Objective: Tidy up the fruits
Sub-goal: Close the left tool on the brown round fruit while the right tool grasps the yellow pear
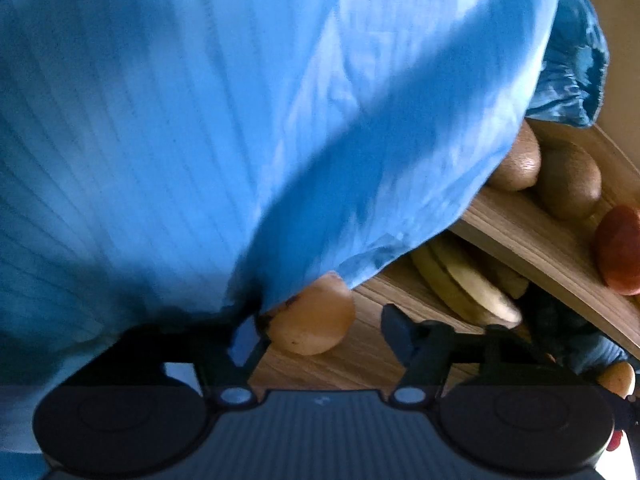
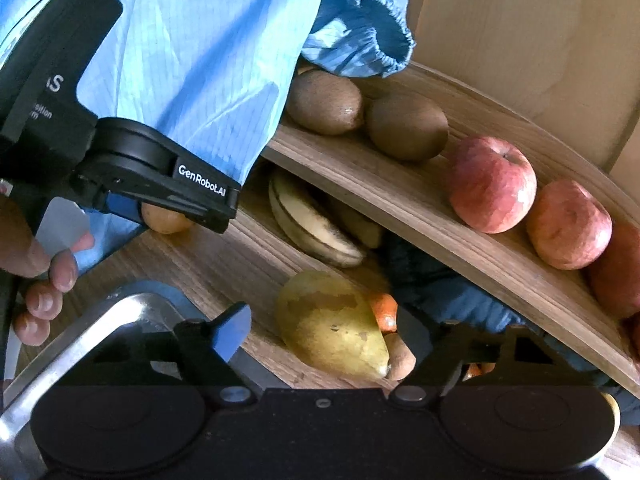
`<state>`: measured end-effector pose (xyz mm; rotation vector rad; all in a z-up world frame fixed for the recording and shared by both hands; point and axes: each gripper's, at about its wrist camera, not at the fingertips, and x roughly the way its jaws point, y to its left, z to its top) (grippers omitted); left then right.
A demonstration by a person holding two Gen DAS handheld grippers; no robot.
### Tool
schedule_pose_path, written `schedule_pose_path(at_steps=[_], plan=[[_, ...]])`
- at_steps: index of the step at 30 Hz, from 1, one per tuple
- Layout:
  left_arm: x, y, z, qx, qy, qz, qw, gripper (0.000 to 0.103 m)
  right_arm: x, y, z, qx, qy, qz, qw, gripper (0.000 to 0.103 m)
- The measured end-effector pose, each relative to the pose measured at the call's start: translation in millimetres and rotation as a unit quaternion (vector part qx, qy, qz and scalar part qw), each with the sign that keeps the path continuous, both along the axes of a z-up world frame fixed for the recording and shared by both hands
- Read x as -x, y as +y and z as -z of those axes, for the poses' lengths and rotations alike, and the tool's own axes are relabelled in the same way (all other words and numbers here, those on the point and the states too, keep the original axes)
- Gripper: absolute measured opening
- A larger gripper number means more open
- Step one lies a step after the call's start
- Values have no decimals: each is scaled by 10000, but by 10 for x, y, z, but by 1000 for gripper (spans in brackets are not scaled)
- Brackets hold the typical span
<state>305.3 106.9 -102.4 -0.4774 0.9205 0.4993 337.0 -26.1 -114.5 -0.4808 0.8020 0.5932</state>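
Note:
In the left wrist view, a small tan-orange fruit [image 1: 316,320] lies on the lower wooden shelf [image 1: 360,360] between the fingers of my left gripper [image 1: 322,326]. It touches the left finger; the right finger stands apart, so the gripper is open. The right wrist view shows that same left gripper [image 2: 180,216] over the small fruit [image 2: 164,222]. My right gripper [image 2: 340,340] is open around a yellow-green pear [image 2: 332,328] lying on the lower shelf, touching neither finger.
Two kiwis [image 2: 324,102] and several red apples [image 2: 492,184] sit on the upper curved shelf [image 2: 400,200]. Bananas [image 2: 312,220] lie beneath it. A blue sleeve [image 1: 240,120] fills the left view. A metal tray [image 2: 100,332] and a hand [image 2: 44,280] are at the lower left.

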Motion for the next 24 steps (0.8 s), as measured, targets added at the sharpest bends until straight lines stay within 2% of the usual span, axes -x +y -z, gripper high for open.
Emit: schedule_pose_path(at_steps=[2, 9, 10, 14, 24], plan=[[13, 26, 20, 6, 39, -37, 10000, 58, 4, 15, 13, 20, 7, -33, 10000, 76], [88, 77, 42, 30, 44, -60, 10000, 52, 37, 67, 40, 204, -124, -77, 9997, 64], [-16, 30, 66, 34, 42, -54, 10000, 52, 33, 72, 46, 231, -139, -82, 9996, 63], [5, 45, 75, 49, 34, -23, 10000, 51, -1, 88, 114, 412, -104, -117, 9990, 63], [-43, 95, 80, 164, 35, -1, 9999, 51, -15, 82, 157, 396, -110, -121, 9991, 59]])
